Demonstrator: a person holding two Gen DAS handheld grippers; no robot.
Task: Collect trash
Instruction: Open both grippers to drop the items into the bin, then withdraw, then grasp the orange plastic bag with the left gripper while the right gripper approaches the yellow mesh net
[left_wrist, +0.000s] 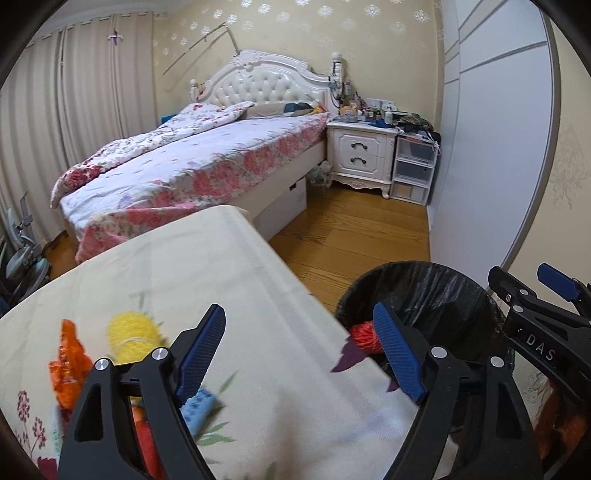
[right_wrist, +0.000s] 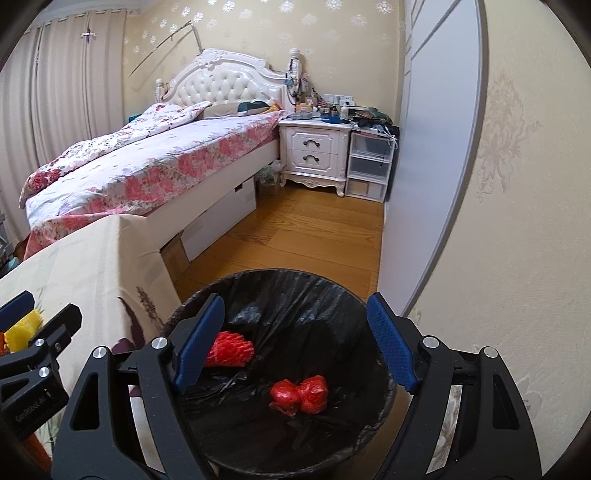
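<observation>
Both jaws are gaping, empty: the right gripper (right_wrist: 295, 339) is hanging over the round bin (right_wrist: 384, 384), where a ribbed red foam net (right_wrist: 231, 349) and crinkled red wrapper (right_wrist: 300, 395) are lying on glossy black liner, the left gripper (left_wrist: 303, 354) is hovering above the floral tablecloth (left_wrist: 192, 266), fuzzy yellow net (left_wrist: 129, 334) beside it

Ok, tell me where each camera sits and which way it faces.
Left wrist: on the left gripper, above the cloth-covered table, facing the bed; the right gripper shows at right.
Right wrist: on the right gripper, looking down into the trash bin; the left gripper shows at left.
Shared: bed, nightstand, bin, table.
</observation>
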